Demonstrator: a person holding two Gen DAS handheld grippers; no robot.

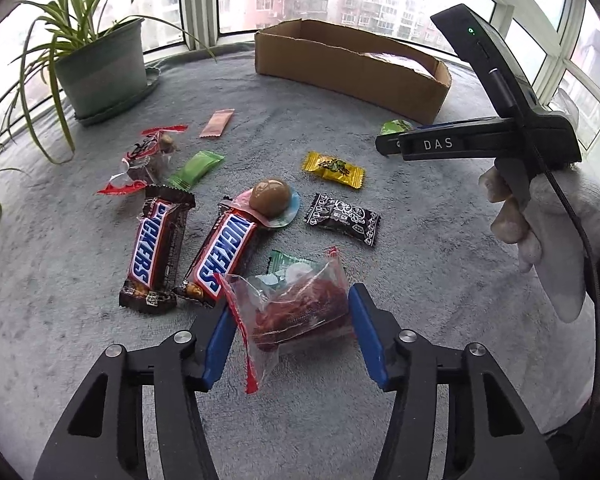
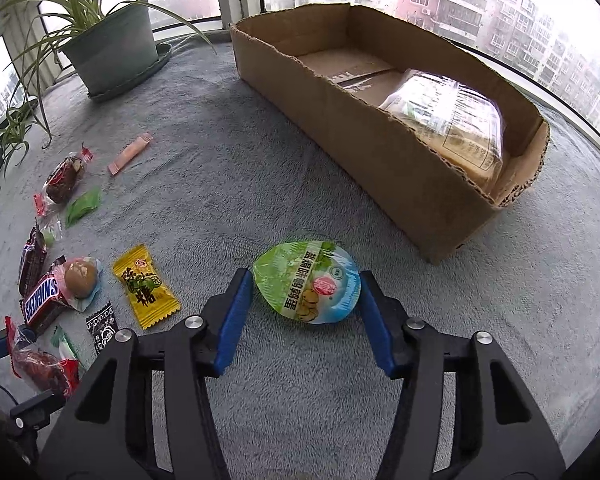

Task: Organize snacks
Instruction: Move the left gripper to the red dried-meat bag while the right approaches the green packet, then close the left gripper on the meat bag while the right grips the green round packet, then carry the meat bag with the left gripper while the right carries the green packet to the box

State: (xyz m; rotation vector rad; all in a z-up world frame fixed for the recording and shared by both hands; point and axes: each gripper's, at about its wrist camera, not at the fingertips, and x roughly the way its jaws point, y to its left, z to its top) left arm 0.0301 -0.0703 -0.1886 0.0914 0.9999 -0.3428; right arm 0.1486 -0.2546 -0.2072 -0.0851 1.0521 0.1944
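- Snacks lie scattered on a grey blanket (image 2: pixel 228 128) by a window, with a cardboard box (image 2: pixel 340 128) further back and a potted plant (image 1: pixel 100 68) to the left.
- Left gripper (image 1: pixel 292 312): jaws spread wide around a clear red-edged packet (image 1: pixel 296 312); the blue pads sit at its two sides, but whether they press it I cannot tell.
- Just beyond that packet lie two Snickers bars (image 1: pixel 156 248), side by side, and a brown egg pack (image 1: pixel 270 198) overlapping the top end of the right bar.
- Further out are a black candy (image 1: pixel 342 218), a yellow candy (image 1: pixel 334 168), a green sachet (image 1: pixel 196 168) and a pink sachet (image 1: pixel 217 122), all apart from each other.
- Right gripper (image 2: pixel 306 286): jaws wide open on either side of a green egg pack (image 2: pixel 306 282) lying flat on the blanket, near the box's front wall; contact is unclear.
- Inside the box a large clear bag (image 2: pixel 452 120) rests at the right end.
- A white-gloved right hand (image 1: pixel 548 216) holds the right tool's handle.
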